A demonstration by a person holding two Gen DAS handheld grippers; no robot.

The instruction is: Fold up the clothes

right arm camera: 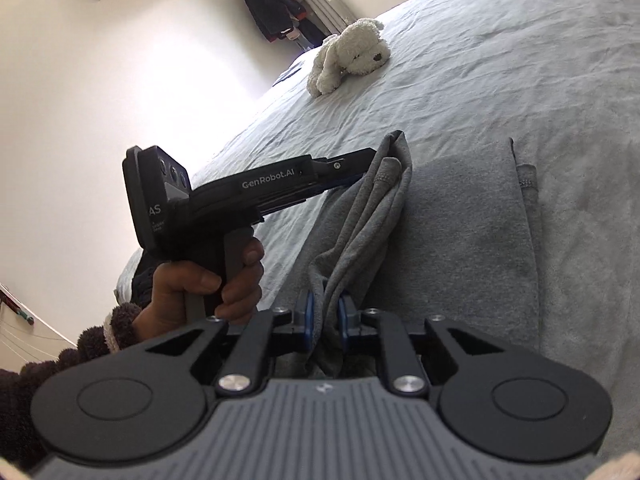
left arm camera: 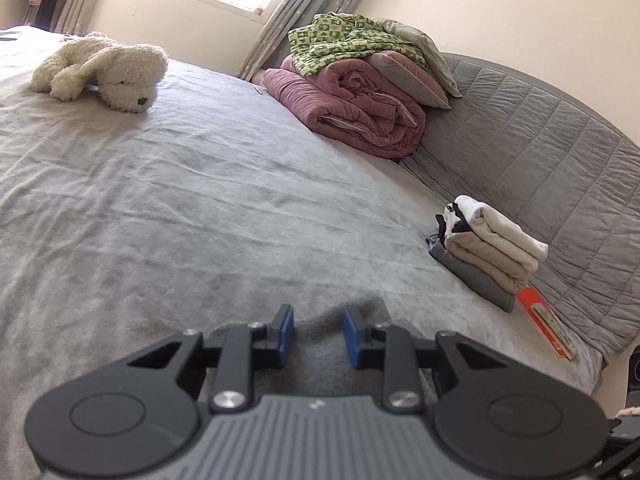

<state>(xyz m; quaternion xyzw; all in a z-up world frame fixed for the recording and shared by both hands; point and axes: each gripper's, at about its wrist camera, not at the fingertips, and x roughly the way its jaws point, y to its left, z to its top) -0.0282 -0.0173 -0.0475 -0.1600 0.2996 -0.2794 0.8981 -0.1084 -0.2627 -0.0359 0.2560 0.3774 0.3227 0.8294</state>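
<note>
On the grey bed (right arm camera: 500, 60), I hold the soft grey knit garment (right arm camera: 460, 232) with 2 claws: right gripper (right arm camera: 325, 312) pinching its bunched edge, left gripper (right arm camera: 362, 168) apparently nipping a corner, lifting it to fold.

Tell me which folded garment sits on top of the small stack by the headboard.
The white garment tops the stack; beneath it lies a beige one, and a grey one sits at the bottom on the bed.

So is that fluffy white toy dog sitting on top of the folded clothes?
No, the plush dog lies on the grey bedsheet, apart from the stack of folded clothes.
</note>
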